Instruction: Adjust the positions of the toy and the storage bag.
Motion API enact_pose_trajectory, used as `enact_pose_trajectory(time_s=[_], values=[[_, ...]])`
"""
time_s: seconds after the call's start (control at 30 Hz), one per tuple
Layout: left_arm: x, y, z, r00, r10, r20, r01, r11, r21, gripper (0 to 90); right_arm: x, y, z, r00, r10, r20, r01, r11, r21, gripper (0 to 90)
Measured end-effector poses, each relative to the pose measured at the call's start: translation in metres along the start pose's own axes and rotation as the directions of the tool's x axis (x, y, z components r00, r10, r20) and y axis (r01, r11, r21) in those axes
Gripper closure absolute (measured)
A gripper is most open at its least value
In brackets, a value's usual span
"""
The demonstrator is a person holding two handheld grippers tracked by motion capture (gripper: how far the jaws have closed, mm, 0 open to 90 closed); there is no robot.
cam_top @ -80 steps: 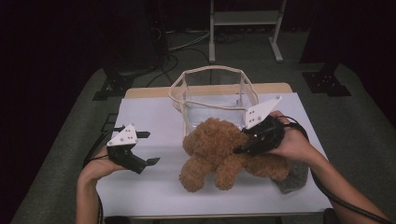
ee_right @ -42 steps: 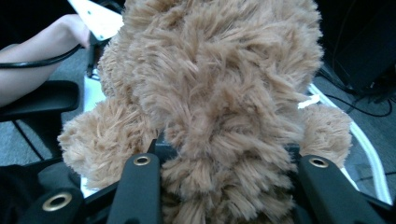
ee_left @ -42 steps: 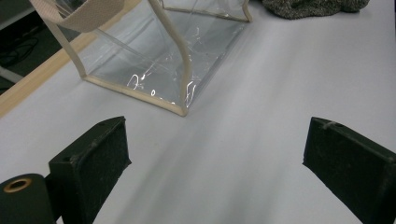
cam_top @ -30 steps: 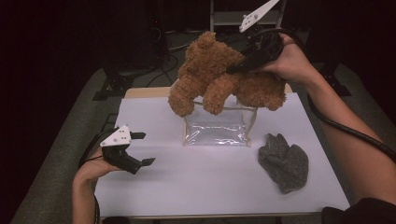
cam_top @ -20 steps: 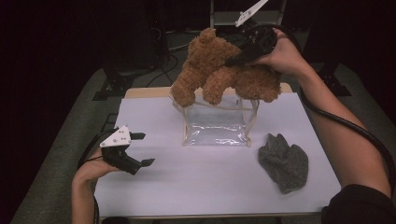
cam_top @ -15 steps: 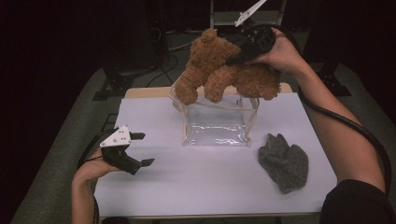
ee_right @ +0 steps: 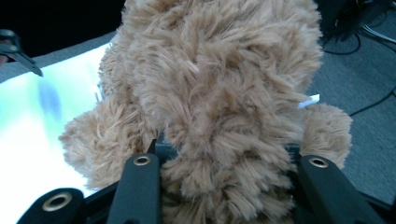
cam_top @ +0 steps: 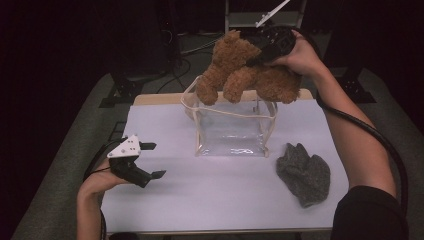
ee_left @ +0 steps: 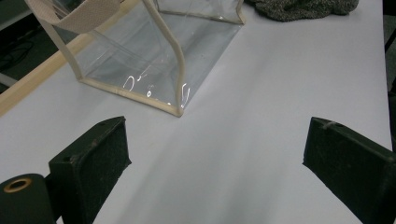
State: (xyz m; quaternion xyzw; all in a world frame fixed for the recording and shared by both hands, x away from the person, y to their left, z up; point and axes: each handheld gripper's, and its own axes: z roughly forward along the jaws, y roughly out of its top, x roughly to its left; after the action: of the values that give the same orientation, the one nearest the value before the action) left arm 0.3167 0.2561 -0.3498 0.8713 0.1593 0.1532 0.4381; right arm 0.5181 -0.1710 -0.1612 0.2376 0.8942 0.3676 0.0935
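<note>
Up near the top centre of the high view, the brown teddy bear (cam_top: 245, 70) hangs in the air just above the open mouth of the clear plastic bag (cam_top: 232, 127), its paws dangling at the level of the bag's cream-trimmed rim. The right gripper (cam_top: 257, 59) grips the bear's body from the upper right, its jaws pressed into the fur on either side; in the right gripper view the bear (ee_right: 219, 98) bulges between the two black jaws. The bag stands upright in the middle of the white table (cam_top: 215, 195), close to the far edge, where a strip of wood shows behind it. To the lower right of the bag, well apart from it, lies a grey knitted cloth (cam_top: 304, 172). A broad stretch of bare tabletop runs along the lower part of the frame, in front of the bag. At the lower left, the left gripper (cam_top: 152, 161) sits at the table's left edge, its jaws spread wide with nothing between them, pointing toward the bag (ee_left: 154, 60).
</note>
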Motion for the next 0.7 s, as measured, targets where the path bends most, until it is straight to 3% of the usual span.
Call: enact_pose_trajectory(time_s=[0.13,0.4,0.7], values=[[0.001,0.000,0.000,1.0000,-0.002,-0.003,0.002,1.0000,0.000,6.1,0.000,-0.002,0.005,0.9999,-0.007,0.010,0.007,1.000,0.020,57.5],[0.000,0.000,-0.004,1.0000,-0.003,-0.009,0.003,0.9999,-0.013,6.1,0.014,0.002,0.015,0.9987,-0.052,0.004,0.051,0.996,0.068,57.4],[-0.001,0.001,-0.005,1.0000,0.000,-0.008,0.000,0.9998,-0.022,6.1,0.029,0.008,0.032,0.9954,-0.095,-0.012,0.096,0.986,0.133,57.1]])
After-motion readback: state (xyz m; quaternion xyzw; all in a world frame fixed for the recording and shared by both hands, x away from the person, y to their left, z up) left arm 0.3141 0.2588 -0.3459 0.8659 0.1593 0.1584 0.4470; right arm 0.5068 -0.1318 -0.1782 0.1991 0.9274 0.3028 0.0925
